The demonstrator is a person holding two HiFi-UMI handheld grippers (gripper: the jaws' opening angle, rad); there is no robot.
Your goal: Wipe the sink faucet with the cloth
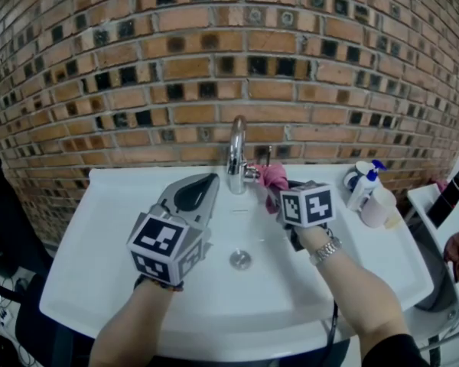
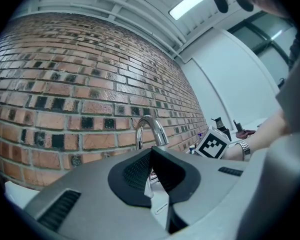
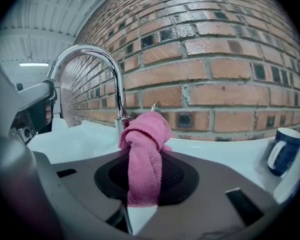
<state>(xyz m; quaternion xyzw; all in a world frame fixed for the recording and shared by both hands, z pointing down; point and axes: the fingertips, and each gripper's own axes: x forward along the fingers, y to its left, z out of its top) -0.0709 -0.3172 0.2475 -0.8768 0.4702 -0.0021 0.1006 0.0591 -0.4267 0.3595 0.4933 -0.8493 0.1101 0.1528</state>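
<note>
A brick wall (image 1: 214, 52) fills the background behind a white sink (image 1: 107, 251). The left hand-held gripper (image 1: 206, 180) hangs over the basin, left of the tap, its jaws clenched together with nothing between them. The right hand-held gripper (image 3: 142, 176) is on the other side, jaws clamped on a pink cloth (image 3: 145, 134). The curved chrome faucet (image 1: 236, 155) stands at the sink's back rim. The bunched end of the cloth sticks out past the jaws just beside the faucet's base, on its right; whether it touches cannot be told. A spray bottle (image 1: 365, 186) and a blue mug (image 3: 282, 149) stand on the sink's right edge. The drain (image 1: 240, 260) lies at the basin's middle.
</note>
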